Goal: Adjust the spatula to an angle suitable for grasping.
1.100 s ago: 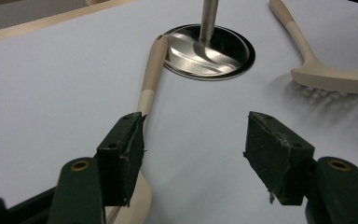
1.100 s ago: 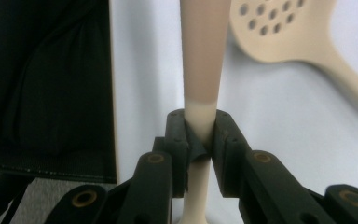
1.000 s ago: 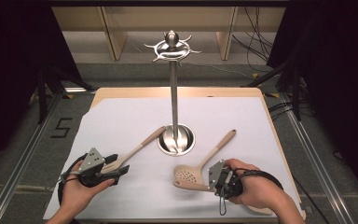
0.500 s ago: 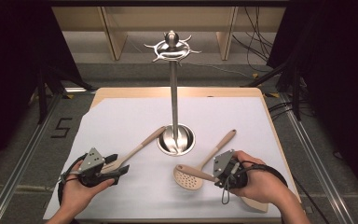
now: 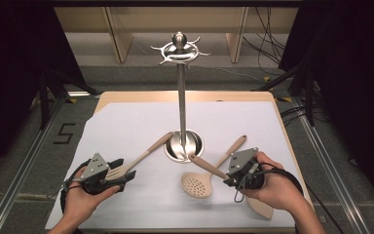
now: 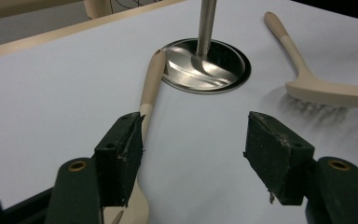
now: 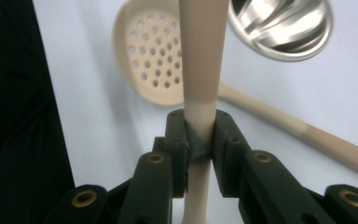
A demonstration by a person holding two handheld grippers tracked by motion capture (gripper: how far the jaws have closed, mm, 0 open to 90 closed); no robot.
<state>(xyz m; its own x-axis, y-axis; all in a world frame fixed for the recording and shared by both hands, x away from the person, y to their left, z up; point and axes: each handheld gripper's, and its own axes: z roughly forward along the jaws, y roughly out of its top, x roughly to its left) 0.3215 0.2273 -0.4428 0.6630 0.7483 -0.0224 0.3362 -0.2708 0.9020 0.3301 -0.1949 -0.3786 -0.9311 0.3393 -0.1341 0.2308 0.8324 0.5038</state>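
Clamping is seen at the right gripper (image 5: 229, 174): its jaws are closed on the handle of a beige plastic utensil (image 7: 200, 70), whose broad end (image 5: 260, 207) shows below the right hand (image 5: 272, 187). A beige perforated skimmer spoon (image 5: 197, 184) lies on the white table cover (image 5: 126, 126), beside the round steel base of the chrome utensil stand (image 5: 181, 97). The left gripper (image 5: 121, 174) is held with jaws apart, its left pad touching a beige slotted spatula (image 6: 150, 84) whose handle tip rests against the stand base.
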